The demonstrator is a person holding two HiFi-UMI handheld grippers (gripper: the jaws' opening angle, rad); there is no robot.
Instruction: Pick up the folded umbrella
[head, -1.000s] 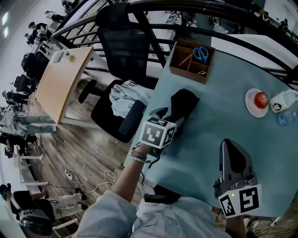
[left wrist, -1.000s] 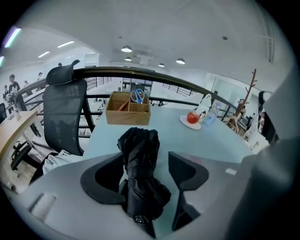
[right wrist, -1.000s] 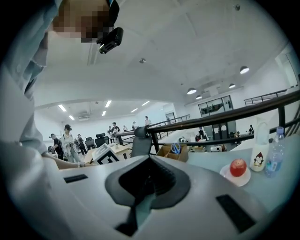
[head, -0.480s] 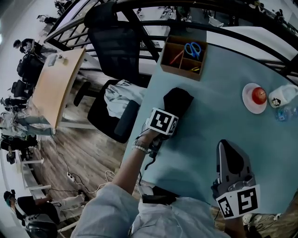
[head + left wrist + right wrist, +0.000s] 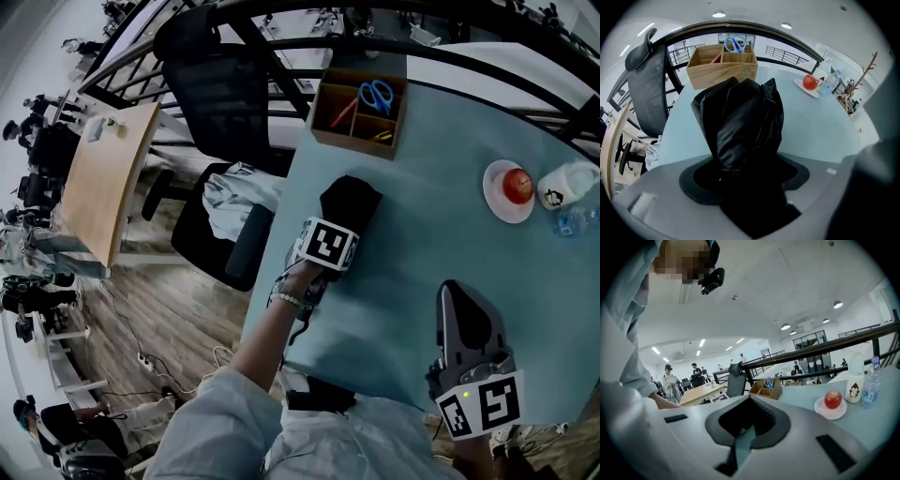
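Note:
The folded umbrella (image 5: 349, 200) is a black crumpled bundle lying on the pale blue table (image 5: 422, 253) near its left edge. My left gripper (image 5: 337, 228) points steeply down over the umbrella's near end, its marker cube hiding the jaws in the head view. In the left gripper view the umbrella (image 5: 740, 117) fills the gap between the wide-spread jaws of the left gripper (image 5: 746, 180); I see no squeeze on the fabric. My right gripper (image 5: 461, 300) hovers low over the table's near right part, jaws together and empty, with only a thin slit in the right gripper (image 5: 747, 416).
A wooden organiser (image 5: 359, 111) with blue scissors stands at the table's far side. A plate with a red apple (image 5: 507, 187), a white penguin bottle (image 5: 562, 200) and a water bottle (image 5: 574, 223) sit at the right. A black office chair (image 5: 230, 122) stands off the table's left edge.
My left gripper has come down onto the umbrella's near end and tilted more steeply. The right gripper has stayed in place.

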